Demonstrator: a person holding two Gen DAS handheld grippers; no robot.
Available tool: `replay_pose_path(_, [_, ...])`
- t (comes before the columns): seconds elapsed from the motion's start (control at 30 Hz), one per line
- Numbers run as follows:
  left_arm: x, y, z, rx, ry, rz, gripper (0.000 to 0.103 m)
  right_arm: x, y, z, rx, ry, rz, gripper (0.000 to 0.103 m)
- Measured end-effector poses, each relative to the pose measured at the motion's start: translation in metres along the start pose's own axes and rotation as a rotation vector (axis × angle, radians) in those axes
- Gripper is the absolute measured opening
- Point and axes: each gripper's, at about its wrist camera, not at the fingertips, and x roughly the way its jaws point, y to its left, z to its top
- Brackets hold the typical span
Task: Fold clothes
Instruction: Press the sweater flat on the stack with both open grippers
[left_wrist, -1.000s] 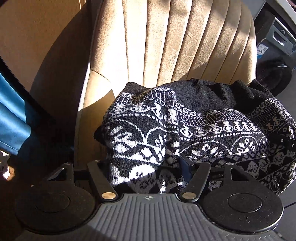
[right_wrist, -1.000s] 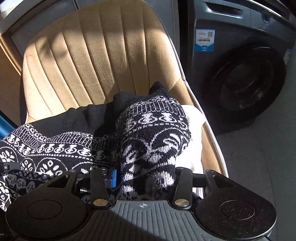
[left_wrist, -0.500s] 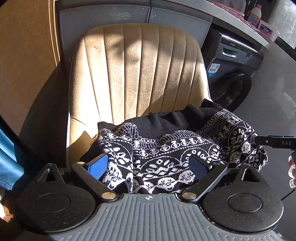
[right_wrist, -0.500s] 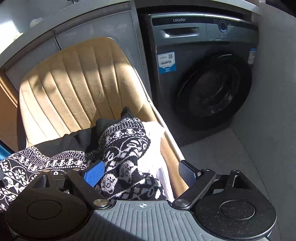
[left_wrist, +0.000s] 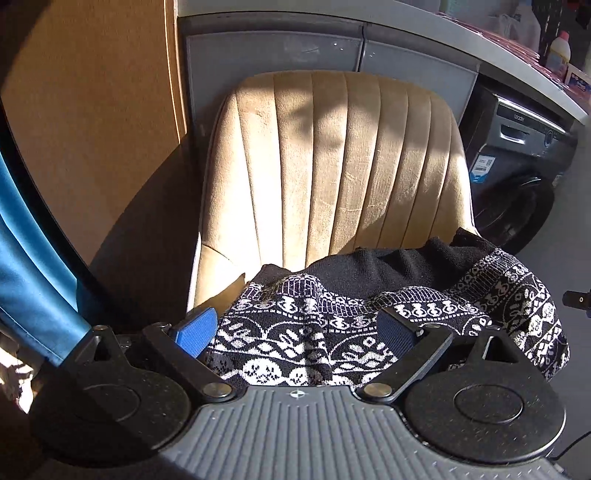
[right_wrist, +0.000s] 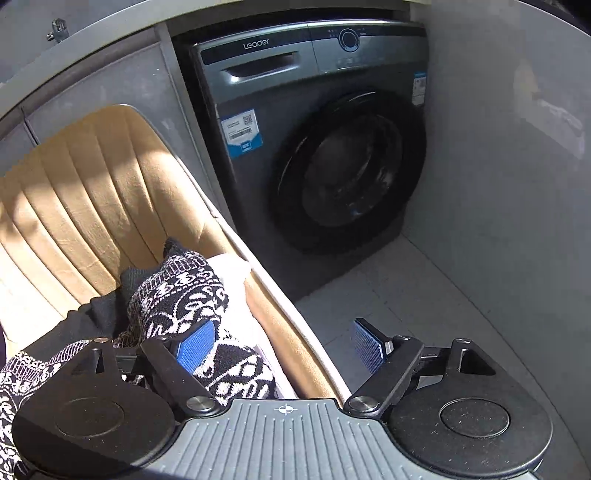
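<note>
Left gripper (left_wrist: 295, 328) spread wide above the sweater (left_wrist: 369, 306) — blue pads clear of it, holding nothing. Right gripper (right_wrist: 282, 345) likewise spread wide at that sweater's right end — empty.

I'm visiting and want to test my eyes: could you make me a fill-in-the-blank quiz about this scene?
1. The black-and-white patterned knit sweater lies on a tan ribbed ____.
2. The grey front-loading machine beside it is a ____.
3. Both the left gripper and the right gripper have their jaws ____.

Missing words: chair; washing machine; open
</note>
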Motion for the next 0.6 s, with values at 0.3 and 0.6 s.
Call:
replay_pose_path(0.3, [0.079,-0.048,-0.015,0.075,0.297,-0.056,0.102,0.046,0.075,-0.035,-0.298,0.187,0.044,0.102])
replay_pose_path(0.6, [0.103,-0.051,-0.021,0.049,0.340,0.008,0.103,0.059,0.090,-0.044,-0.364,0.156,-0.007,0.102])
